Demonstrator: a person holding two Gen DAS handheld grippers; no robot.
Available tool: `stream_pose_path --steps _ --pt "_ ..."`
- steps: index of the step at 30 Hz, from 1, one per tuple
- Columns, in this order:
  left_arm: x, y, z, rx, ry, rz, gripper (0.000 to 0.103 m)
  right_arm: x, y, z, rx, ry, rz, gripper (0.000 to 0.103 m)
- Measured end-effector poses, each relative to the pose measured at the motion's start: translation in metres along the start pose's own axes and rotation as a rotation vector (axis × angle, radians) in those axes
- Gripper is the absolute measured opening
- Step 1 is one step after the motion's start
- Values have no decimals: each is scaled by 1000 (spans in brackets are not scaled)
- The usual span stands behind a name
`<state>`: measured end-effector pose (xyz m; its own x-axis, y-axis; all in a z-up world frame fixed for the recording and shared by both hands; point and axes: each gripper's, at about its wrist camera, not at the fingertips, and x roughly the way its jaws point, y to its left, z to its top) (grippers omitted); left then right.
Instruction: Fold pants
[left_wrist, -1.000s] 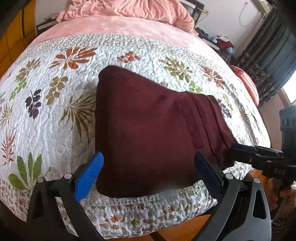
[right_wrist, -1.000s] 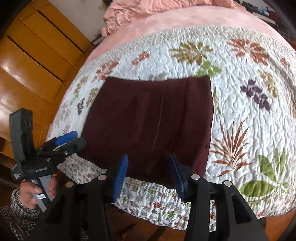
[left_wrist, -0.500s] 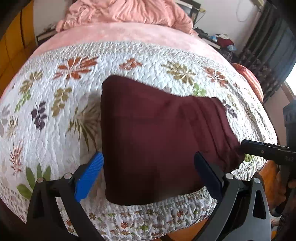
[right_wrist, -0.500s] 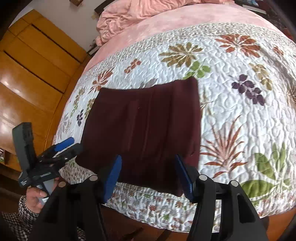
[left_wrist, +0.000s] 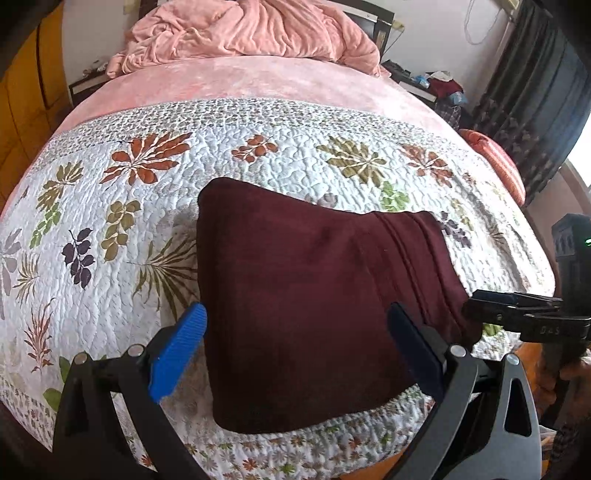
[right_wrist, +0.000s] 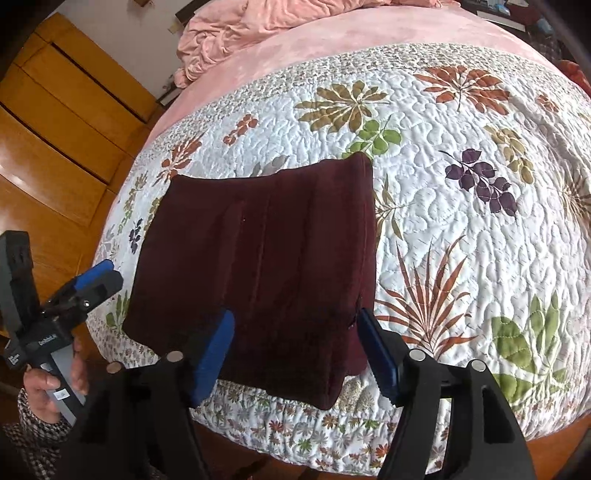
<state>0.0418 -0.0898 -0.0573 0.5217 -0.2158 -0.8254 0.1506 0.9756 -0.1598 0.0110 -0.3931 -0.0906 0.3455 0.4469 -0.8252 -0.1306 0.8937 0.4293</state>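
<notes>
Maroon pants (left_wrist: 314, 295): folded, at quilt's (left_wrist: 110, 206) near edge.
Left view only: curtain (left_wrist: 535, 92).
Right view only: wardrobe (right_wrist: 55, 129).
Left gripper (left_wrist: 295, 350): released, empty.
Right gripper (right_wrist: 295, 350): opening, pads clear of cloth.

Dark maroon pants (left_wrist: 314, 295), a soft, matt, fleecy cloth with stitched seams, lie between and just beyond the left tongs (left_wrist: 295, 350), whose pads are ribbed blue plastic on matt black plastic arms with small shiny metal pins. Under the pants, a quilt (left_wrist: 110, 221) of puckered, stitched cotton-like cloth with a printed leaf pattern. Farther beyond the tongs, a plush pink blanket (left_wrist: 258, 33). Left of the right tongs (right_wrist: 295, 350), glossy varnished wood panels (right_wrist: 55, 129).
</notes>
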Motion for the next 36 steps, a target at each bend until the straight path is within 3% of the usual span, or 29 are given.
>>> stream_pose_path --steps 11,18,22,25,27,28,30,34,36 --pt "22 1 -7 23 38 39 98 26 -3 -6 -7 65 -82 71" --pt "33 9 -17 -10 79 9 98 33 -19 -11 65 75 -34 77" --pt "41 39 -21 -152 158 -68 98 29 -19 -15 74 77 55 68" --pt "58 68 -32 -315 246 -225 98 29 -18 -17 64 83 70 68" --pt "73 80 -40 -378 307 -255 98 30 -19 -17 71 78 75 57" --pt "77 83 -43 -393 319 -293 98 29 -18 -16 65 73 76 55" --pt "82 85 -45 -407 334 -342 98 24 -15 -15 52 54 101 30" --pt "79 80 -43 -395 341 -415 98 7 -4 -13 -10 19 45 25" --pt "82 75 -45 -357 361 -384 98 17 -11 -14 12 48 32 25"
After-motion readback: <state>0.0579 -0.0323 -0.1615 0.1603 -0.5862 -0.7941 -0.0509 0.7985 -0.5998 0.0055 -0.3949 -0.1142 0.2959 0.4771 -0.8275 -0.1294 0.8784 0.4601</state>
